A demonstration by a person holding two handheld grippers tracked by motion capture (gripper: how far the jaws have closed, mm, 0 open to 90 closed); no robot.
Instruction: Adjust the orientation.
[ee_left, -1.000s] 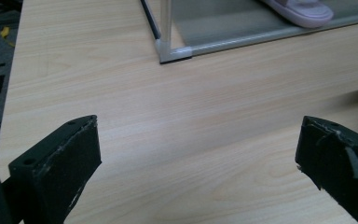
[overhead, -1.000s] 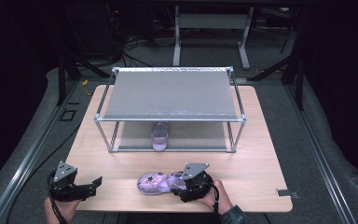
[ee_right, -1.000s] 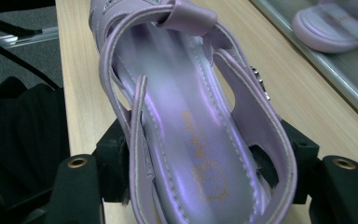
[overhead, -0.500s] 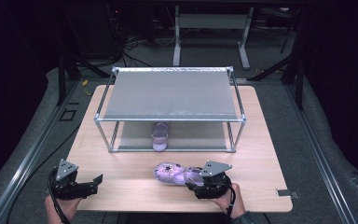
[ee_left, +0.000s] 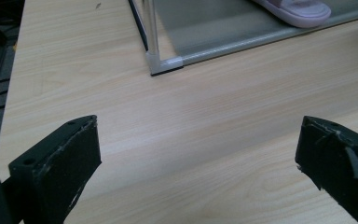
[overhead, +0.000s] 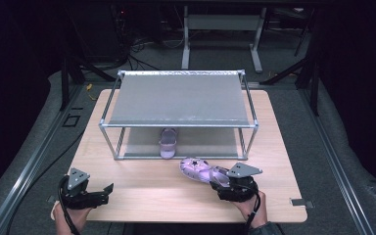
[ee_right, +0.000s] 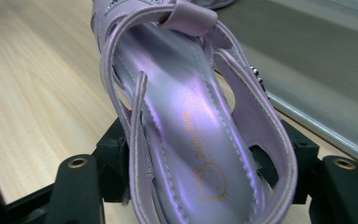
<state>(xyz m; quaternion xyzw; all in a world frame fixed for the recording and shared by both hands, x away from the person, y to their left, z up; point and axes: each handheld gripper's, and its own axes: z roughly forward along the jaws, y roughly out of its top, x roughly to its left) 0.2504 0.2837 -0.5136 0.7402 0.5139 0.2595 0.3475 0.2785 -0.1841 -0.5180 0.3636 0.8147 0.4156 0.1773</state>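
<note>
Right gripper (overhead: 223,179) is clamped on the heel of a purple sandal (overhead: 199,170), whose toe points toward the front rail of the metal shelf rack (overhead: 178,125); in the right gripper view the sandal (ee_right: 191,135) sits between its 2 jaws. Left gripper (overhead: 104,192) rests at the tabletop's (overhead: 147,191) near-left edge, jaws wide apart, holding nothing. A second purple sandal (overhead: 168,143) lies on the rack's lower shelf.

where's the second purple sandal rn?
High view: the second sandal sits on the rack's lower shelf, centre-left, beyond the sandal in the right claw.
</note>
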